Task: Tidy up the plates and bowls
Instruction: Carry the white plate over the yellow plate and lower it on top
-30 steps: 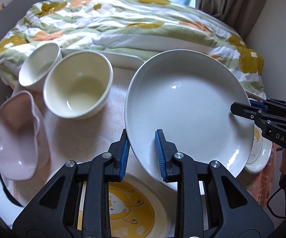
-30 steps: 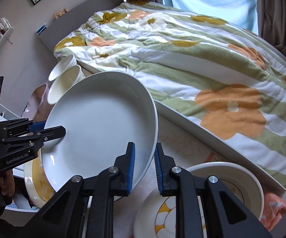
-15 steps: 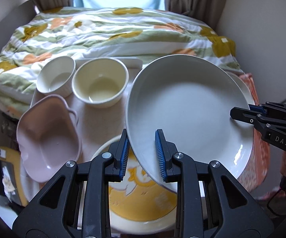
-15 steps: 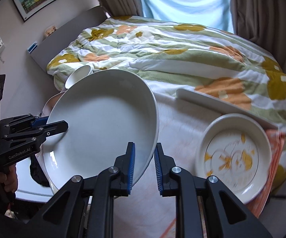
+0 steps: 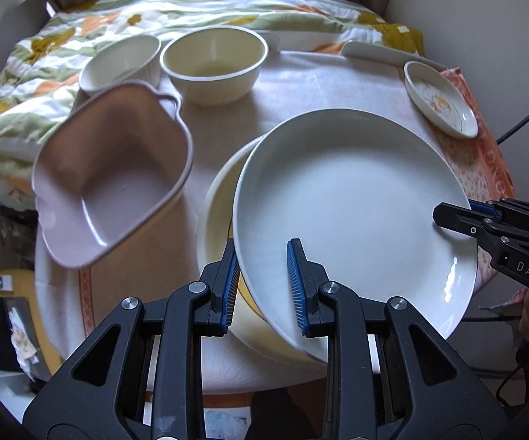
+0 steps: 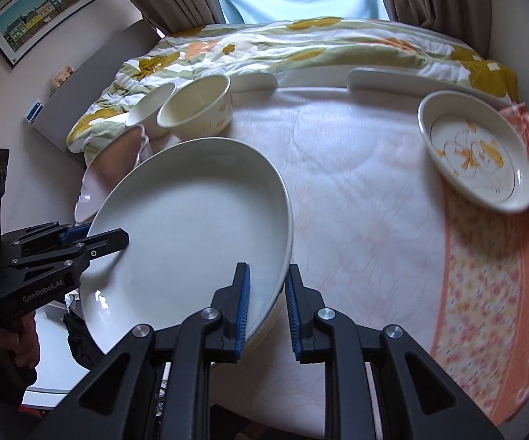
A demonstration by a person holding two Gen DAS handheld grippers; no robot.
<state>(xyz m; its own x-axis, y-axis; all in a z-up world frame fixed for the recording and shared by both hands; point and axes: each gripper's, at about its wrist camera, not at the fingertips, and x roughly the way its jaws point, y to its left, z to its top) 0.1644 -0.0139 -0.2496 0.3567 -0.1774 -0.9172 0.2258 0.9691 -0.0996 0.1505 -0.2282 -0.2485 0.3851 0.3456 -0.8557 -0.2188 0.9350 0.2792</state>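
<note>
A large white plate (image 5: 352,201) (image 6: 187,238) is held by both grippers. My left gripper (image 5: 262,282) is shut on its near-left rim; it shows in the right wrist view (image 6: 92,236). My right gripper (image 6: 266,308) is shut on its right rim; it shows in the left wrist view (image 5: 462,216). The plate hangs tilted just over a cream plate with yellow print (image 5: 216,212), mostly hidden beneath. A pink handled dish (image 5: 110,176), a cream bowl (image 5: 215,66) and a white ribbed bowl (image 5: 121,64) stand at the left and back. A small printed plate (image 5: 440,99) (image 6: 477,150) sits at the far right.
The dishes stand on a table under a pale cloth (image 6: 356,190) with an orange patterned cloth (image 6: 484,293) at its right. A bed with a floral duvet (image 6: 301,44) lies right behind the table. A white rail (image 6: 393,79) runs along the table's far edge.
Both grippers have pulled back and lowered the large white plate, which now sits flatter over the yellow-printed plate. More of the table shows.
</note>
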